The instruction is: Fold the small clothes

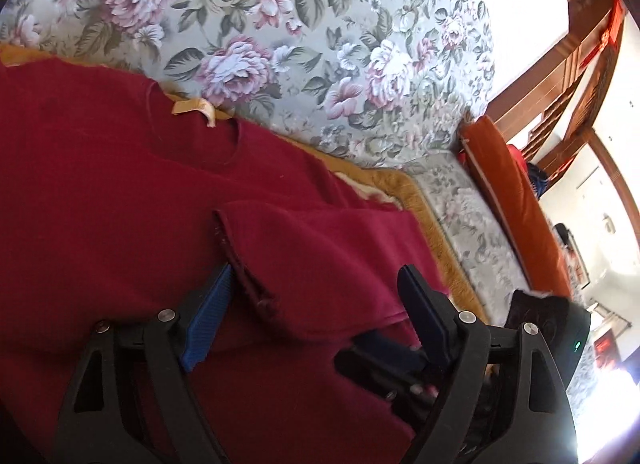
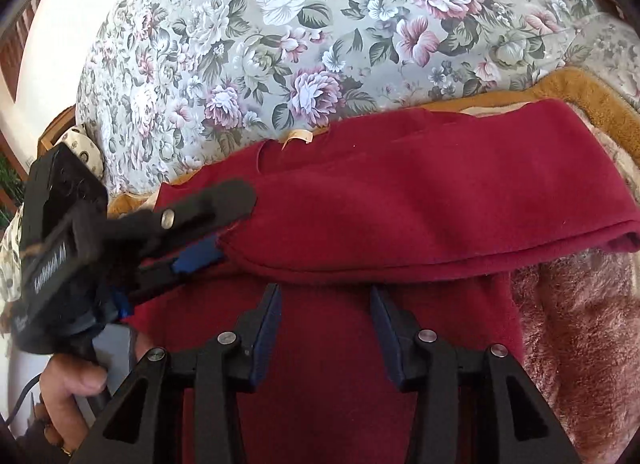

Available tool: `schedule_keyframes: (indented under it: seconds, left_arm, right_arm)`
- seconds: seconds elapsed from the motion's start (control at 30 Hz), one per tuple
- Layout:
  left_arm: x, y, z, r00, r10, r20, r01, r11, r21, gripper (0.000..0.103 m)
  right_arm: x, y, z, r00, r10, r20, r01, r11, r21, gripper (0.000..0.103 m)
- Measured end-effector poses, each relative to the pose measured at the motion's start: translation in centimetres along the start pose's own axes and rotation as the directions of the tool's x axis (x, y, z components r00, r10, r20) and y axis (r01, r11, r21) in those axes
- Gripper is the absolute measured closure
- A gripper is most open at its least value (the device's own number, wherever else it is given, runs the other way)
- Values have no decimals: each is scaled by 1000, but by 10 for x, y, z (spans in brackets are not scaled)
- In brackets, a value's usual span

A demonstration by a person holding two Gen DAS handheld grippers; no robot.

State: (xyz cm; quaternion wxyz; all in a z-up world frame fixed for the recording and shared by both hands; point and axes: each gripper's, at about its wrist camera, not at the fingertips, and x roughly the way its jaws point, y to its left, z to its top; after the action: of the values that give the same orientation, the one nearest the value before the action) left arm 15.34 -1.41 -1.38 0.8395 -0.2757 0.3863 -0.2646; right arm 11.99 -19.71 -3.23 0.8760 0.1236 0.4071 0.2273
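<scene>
Right gripper: black two-finger gripper with dark blue pads (image 2: pixel 325 296), nearest the lens in the right wrist view; jaws stand wide apart with nothing between them, hovering over the lower front of the garment.
Left gripper: matching black gripper with bright blue ribbed pads (image 1: pixel 316 284); jaws wide in its own view, with the cuff end of a sleeve lying between the fingers; whether the pads press on it, cannot tell. In the right wrist view it enters from the left (image 2: pixel 218 224), its fingertips at the sleeve end.
Left hand: bare hand (image 2: pixel 70 392) wrapped around the left gripper's handle, low left in the right wrist view.
Garment: dark red knitted long-sleeved sweater (image 1: pixel 100 192), spread front-up; one sleeve (image 2: pixel 420 200) folded across the chest as a broad band, its far end doubled over at the right edge.
Neck label: small cream fabric tag (image 1: pixel 194 109) at the sweater's round neckline.
Underlay: plush blanket with mustard-brown border (image 2: pixel 576 92) and mauve-pink pile (image 2: pixel 580 328), directly under the sweater.
Backdrop: grey-green cloth printed with pink and white roses (image 1: pixel 320 44), rising just behind the neckline.
Far right, left wrist view: rust-orange corduroy cushion (image 1: pixel 516 216) beside the floral cloth; brown wooden frame (image 1: pixel 576 96) beyond it.
</scene>
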Motion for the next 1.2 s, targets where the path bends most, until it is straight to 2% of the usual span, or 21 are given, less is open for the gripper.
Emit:
schedule_keyframes:
  seconds: [0.1,0.23,0.27,0.3,0.33,0.37,0.53,0.63,0.7,0.77,0.9,0.93,0.97,1.1,1.17,1.2]
  left_arm:
    - [3,-3,0,999,38,8,-38,999,17,23]
    - [7,2,-2,987,158,-9,-158,987,9,45]
    - [9,1,-2,980,199,-14,-199,980,10,56]
    - [10,1,-1,972,235,-19,-235,972,11,75]
    - [11,1,0,960,278,-27,-278,960,10,88]
    - [11,0,2,955,293,-41,-293,956,4,97]
    - [-23,-46,30,976,208,64,-213,972,98,97]
    - [-47,-63,54,973,181,146,-198,974,112,97]
    - [-66,-60,72,959,194,207,-218,971,96,97]
    - [-84,-44,84,939,238,248,-261,963,66,97]
    - [-108,1,90,904,340,259,-352,936,0,97]
    - [-115,20,87,888,382,255,-386,922,-36,97]
    - [-118,33,83,880,405,246,-404,913,-58,97]
    - [-115,87,59,858,489,154,-475,872,-122,97]
    - [-110,100,49,850,514,112,-499,856,-138,96]
    - [-110,104,45,846,523,100,-508,849,-146,90]
  right_arm:
    - [0,1,1,1000,1,-3,-1,1000,2,58]
    - [0,2,2,1000,6,-2,-6,1000,5,58]
    - [-2,1,1,1000,10,-1,-10,1000,7,58]
    - [-1,0,1,1000,16,0,-16,1000,10,58]
    - [-1,-1,1,1000,19,1,-19,1000,13,58]
    - [-1,-1,1,1000,24,3,-24,1000,16,58]
    - [-2,-1,2,1000,28,4,-28,999,18,58]
    - [-1,-1,2,1000,31,4,-31,999,19,58]
    - [-1,-1,3,1000,30,4,-30,999,18,58]
    - [-1,-1,3,1000,30,3,-30,999,17,58]
    - [0,-1,3,1000,29,2,-29,999,16,57]
    - [0,-1,3,1000,28,2,-28,999,17,57]
    - [0,-1,3,1000,28,2,-28,999,17,57]
    - [1,-1,3,1000,27,2,-27,999,17,57]
    - [1,-1,3,1000,28,3,-28,999,19,57]
    - [1,-1,3,1000,29,3,-29,999,20,57]
